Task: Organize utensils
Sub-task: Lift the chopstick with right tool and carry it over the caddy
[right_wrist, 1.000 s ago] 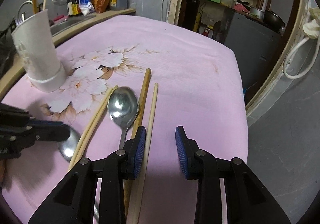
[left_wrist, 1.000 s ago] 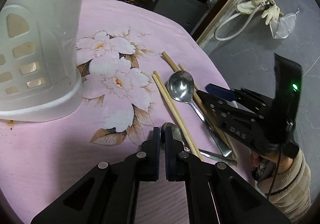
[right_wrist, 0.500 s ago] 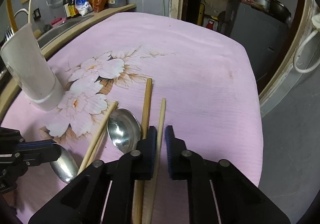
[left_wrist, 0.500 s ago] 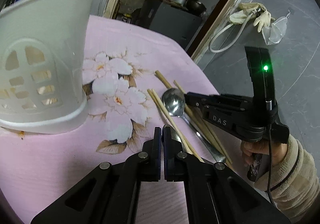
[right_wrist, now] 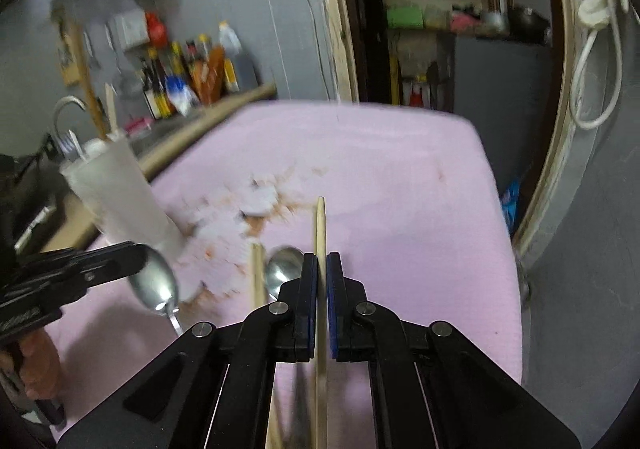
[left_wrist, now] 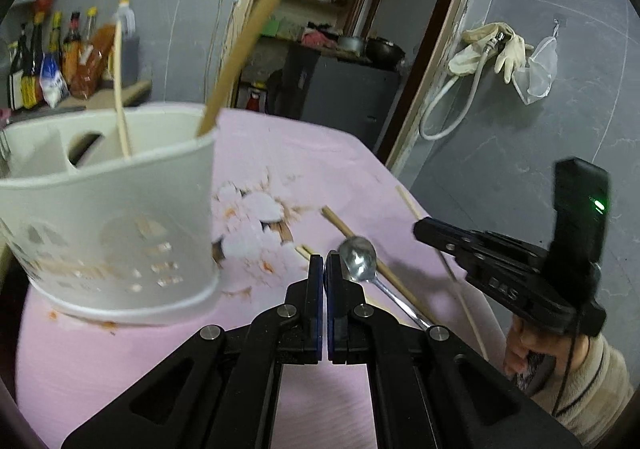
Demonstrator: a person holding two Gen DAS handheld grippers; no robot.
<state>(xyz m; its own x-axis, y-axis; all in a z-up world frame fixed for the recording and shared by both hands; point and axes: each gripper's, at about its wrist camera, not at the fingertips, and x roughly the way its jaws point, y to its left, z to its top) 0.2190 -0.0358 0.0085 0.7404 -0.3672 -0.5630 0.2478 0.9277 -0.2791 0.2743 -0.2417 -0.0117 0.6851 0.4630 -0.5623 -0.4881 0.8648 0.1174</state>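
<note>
Now my right gripper pinches one chopstick, lifted off the cloth. My left gripper is clamped on a spoon near the holder's base. Inside the holder, two chopsticks and a fork already stand. Beside it on the cloth, a second spoon and a few chopsticks remain. I judge the job about half done.

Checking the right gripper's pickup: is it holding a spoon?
No, the right gripper is shut on a single chopstick; a spoon lies beside it.
</note>
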